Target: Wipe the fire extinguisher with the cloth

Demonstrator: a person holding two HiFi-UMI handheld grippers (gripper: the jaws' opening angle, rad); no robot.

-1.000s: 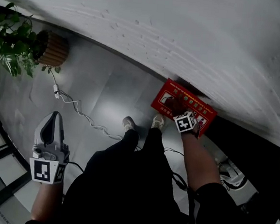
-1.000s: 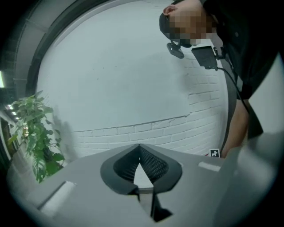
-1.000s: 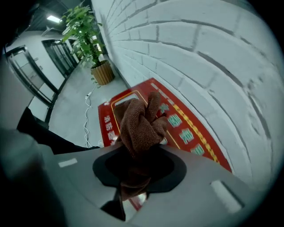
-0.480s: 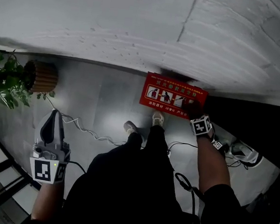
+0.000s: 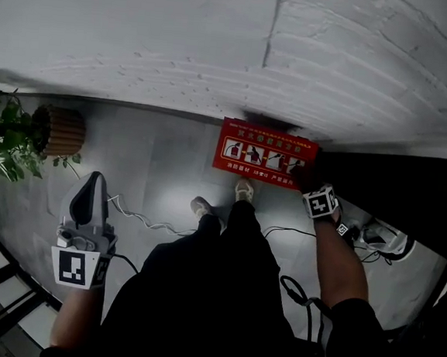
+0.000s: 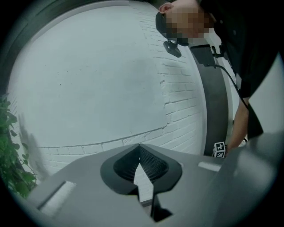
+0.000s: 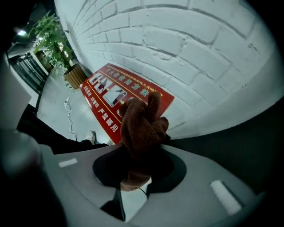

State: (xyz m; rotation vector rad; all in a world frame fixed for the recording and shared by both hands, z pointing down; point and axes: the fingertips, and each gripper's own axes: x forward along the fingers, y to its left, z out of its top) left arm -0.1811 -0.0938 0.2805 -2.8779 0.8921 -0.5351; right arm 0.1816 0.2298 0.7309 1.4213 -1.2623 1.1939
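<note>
The right tongs (image 7: 141,153) clench the brown cloth (image 7: 142,124) over the right end of the red fire extinguisher box (image 5: 263,152), while the left tongs (image 6: 139,147), closed and empty, hang well left of it.

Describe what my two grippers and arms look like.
The left gripper and right gripper are grey, tapered two-jaw shells with black recesses, each carrying a white cube with black square markers. The right arm has a short black sleeve; forearms bare.
</note>
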